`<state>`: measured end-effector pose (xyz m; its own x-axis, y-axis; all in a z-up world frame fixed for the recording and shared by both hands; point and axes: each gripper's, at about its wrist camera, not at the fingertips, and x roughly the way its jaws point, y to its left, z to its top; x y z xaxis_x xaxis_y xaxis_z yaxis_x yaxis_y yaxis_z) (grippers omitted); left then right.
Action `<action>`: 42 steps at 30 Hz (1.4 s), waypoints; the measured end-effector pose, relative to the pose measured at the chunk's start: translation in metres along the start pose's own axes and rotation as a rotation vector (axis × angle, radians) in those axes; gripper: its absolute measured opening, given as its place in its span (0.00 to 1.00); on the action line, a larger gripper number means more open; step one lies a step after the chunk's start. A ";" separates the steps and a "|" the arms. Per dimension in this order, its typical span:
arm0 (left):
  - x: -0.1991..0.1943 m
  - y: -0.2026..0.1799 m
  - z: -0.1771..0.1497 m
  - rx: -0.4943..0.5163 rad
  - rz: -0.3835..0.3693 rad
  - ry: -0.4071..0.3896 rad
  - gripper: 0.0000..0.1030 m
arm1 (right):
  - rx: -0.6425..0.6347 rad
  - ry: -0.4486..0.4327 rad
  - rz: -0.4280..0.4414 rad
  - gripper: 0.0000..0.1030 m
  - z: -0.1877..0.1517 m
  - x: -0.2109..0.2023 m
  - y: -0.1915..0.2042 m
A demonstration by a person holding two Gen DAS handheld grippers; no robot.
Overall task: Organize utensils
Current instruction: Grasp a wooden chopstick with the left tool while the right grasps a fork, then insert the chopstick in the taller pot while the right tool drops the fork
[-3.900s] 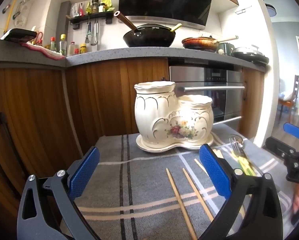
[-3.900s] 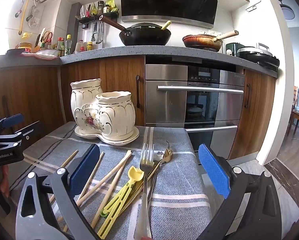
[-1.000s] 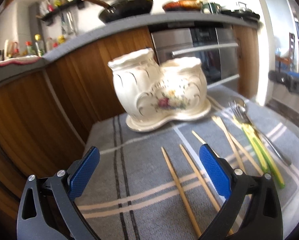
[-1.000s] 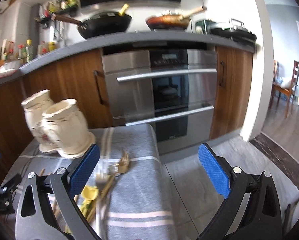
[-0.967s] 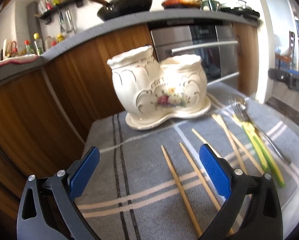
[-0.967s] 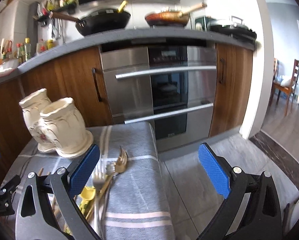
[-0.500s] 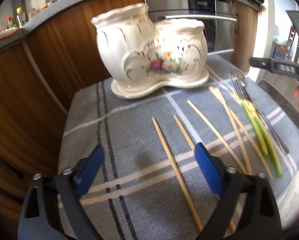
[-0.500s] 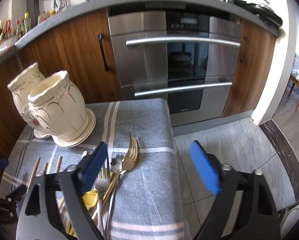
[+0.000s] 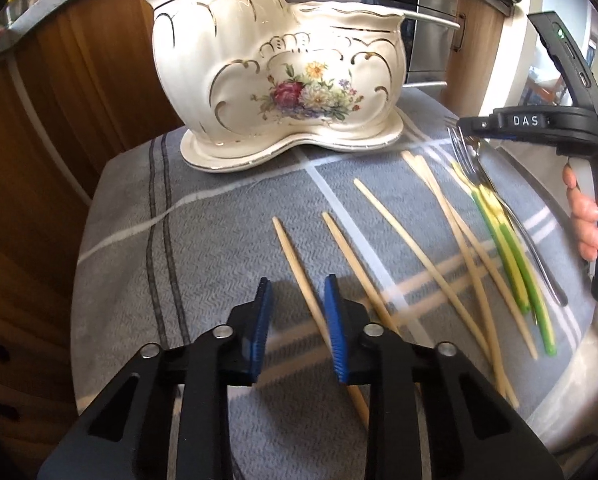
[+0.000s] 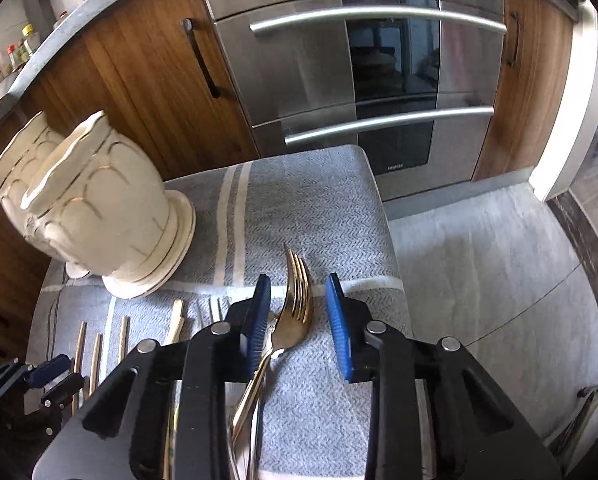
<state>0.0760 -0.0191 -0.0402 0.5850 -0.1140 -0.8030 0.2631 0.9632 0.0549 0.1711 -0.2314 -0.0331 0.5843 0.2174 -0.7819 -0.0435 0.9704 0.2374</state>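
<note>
Chopsticks (image 9: 383, 226) lie loose on the grey striped cloth (image 9: 203, 216) in front of the cream holder (image 9: 275, 64); the left gripper (image 9: 297, 312) straddles the leftmost one, pads just narrowed, not pressing. Further right, the right gripper (image 10: 299, 312), likewise just narrowed, brackets the gold fork (image 10: 295, 304) without clamping it

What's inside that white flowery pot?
You can't tell. Both views show the white pot from the side, so only its two wavy rims and its outside show. Nothing sticks up above the rims. The chopsticks and gold fork lie on the cloth.
</note>
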 end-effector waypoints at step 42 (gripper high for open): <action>-0.057 0.041 0.011 -0.051 -0.127 -0.367 0.05 | -0.176 -0.766 0.008 0.04 0.000 -0.173 0.045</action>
<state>0.0619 0.0238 0.0139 0.7883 -0.3037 -0.5351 0.3181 0.9456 -0.0681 0.0682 -0.2255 0.1130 0.9767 0.1540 -0.1495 -0.1405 0.9853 0.0968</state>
